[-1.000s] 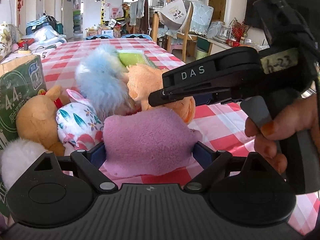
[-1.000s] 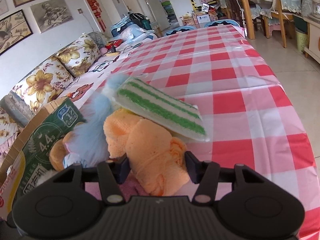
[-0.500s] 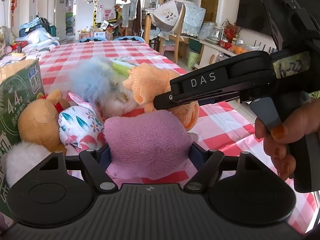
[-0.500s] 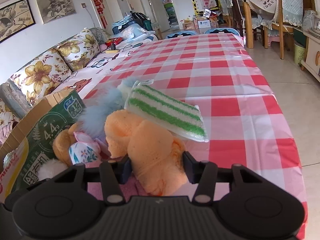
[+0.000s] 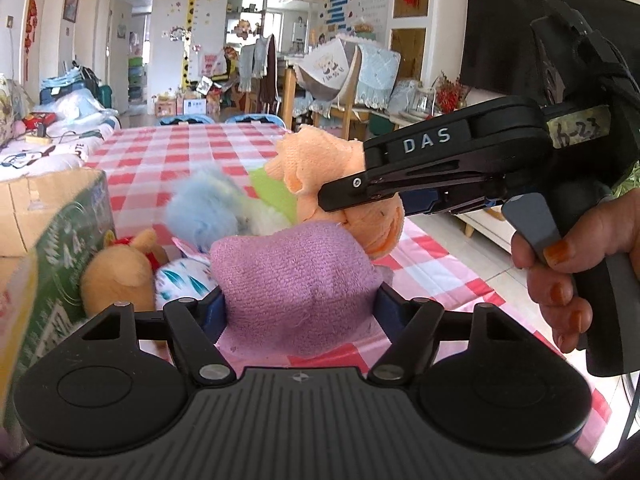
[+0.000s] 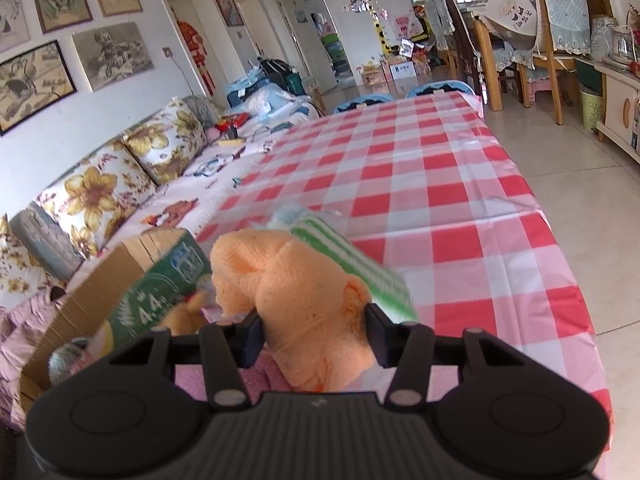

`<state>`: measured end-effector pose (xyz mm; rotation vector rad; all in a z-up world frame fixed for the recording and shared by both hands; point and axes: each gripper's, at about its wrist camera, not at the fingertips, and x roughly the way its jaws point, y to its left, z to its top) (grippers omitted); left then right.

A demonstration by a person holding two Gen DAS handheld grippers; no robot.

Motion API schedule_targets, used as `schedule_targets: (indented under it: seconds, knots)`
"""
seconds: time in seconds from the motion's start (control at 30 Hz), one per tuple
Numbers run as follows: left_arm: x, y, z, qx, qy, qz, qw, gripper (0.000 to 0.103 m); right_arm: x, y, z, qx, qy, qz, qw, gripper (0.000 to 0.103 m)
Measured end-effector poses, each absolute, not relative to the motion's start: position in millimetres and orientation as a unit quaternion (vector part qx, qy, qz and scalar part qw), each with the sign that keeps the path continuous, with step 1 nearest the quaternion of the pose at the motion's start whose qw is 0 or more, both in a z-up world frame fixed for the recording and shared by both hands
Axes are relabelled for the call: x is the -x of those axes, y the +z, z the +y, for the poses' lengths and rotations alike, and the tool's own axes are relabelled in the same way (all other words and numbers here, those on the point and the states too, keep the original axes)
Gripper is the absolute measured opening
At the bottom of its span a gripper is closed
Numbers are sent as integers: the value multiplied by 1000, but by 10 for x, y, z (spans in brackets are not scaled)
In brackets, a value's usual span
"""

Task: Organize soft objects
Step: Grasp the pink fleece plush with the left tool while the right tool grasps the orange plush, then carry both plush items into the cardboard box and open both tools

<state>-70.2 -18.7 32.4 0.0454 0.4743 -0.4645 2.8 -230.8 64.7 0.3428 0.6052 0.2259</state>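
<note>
My left gripper (image 5: 298,304) is shut on a pink towel (image 5: 296,276) and holds it above the checked tablecloth (image 5: 192,152). My right gripper (image 6: 314,330) is shut on an orange knitted cloth (image 6: 292,288), lifted off the table; it also shows in the left wrist view (image 5: 320,168) with the right gripper's black body (image 5: 440,168) beside it. On the table lie a blue fluffy toy (image 5: 208,208), a tan bear (image 5: 120,272), a floral plush (image 5: 180,280) and a green striped sponge cloth (image 6: 352,264).
An open cardboard box with green print (image 6: 132,292) stands at the left of the table, close to the toys. A sofa with floral cushions (image 6: 100,192) lies beyond it. Chairs (image 6: 540,40) stand at the far right. The table's right edge (image 6: 560,240) drops to tiled floor.
Both grippers have risen with their cloths. The orange cloth has come up off the pile, and the pink towel has lifted off the table. The box has come closer on the left.
</note>
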Motion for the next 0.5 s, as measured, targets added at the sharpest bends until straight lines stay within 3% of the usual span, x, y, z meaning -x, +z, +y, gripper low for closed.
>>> schedule_targets:
  seconds: [0.5]
  knots:
    - [741,451,7,2,-218,199,955,89,25,908,-2083,-176,126,252,943,51]
